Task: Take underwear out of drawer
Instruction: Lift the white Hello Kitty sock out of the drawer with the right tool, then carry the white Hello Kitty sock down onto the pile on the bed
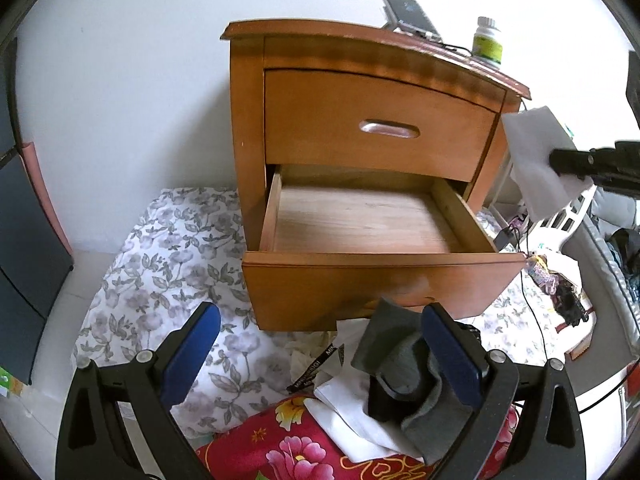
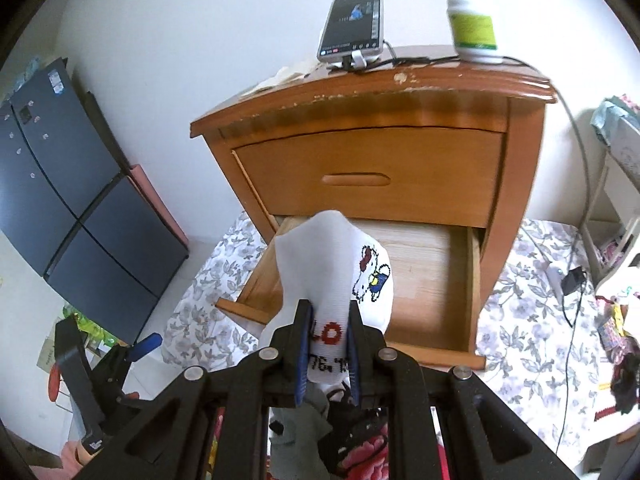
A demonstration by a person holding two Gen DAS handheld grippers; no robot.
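We are holding the left tool with its blue pads spread wide and nothing between them; it is hanging in front of the pulled-out lower drawer of the wooden nightstand, whose bare board bottom is showing just ahead of it. Below this tool, a heap of clothes in grey, black and white is lying on a red flowered cloth, just in front of the drawer's face. Ahead and to the left of it, a grey-flowered sheet is covering the floor.

We are gripping a white garment with a cartoon cat and red letters in the right tool, its pads drawn narrow on the fabric. The garment is hanging over the drawer's front edge, out of the drawer. Beyond this tool, on top of the nightstand, a phone is leaning on a stand and a white bottle is standing to its right.
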